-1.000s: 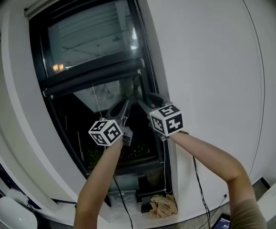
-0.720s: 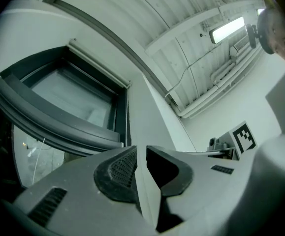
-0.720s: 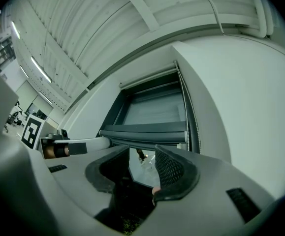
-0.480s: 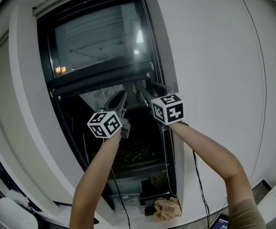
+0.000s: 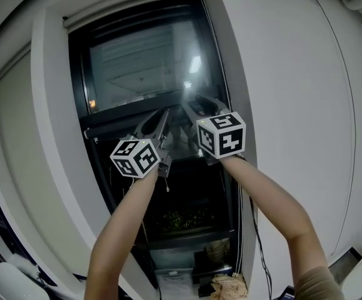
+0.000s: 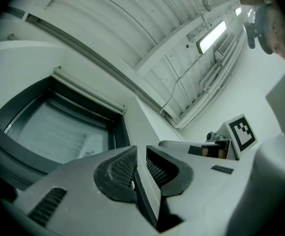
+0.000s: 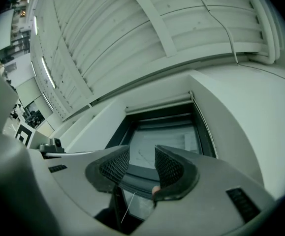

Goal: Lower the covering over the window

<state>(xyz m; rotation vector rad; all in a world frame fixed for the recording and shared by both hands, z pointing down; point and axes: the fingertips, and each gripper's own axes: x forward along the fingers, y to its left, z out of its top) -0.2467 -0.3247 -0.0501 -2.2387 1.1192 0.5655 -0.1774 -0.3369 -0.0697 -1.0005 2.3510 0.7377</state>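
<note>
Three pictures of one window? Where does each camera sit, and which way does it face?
Head view: on the person's head, facing the window; shows the left arm, right arm, left gripper and right gripper.
Left gripper view: on the left gripper, aimed up along its jaws at the ceiling and the window's top; right gripper at the right edge.
Right gripper view: on the right gripper, aimed up past its jaws at window and ceiling; left gripper at far left.
Shared: all three see the window.

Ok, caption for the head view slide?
Left gripper and right gripper held high at the dark crossbar of a tall black-framed window.
</note>
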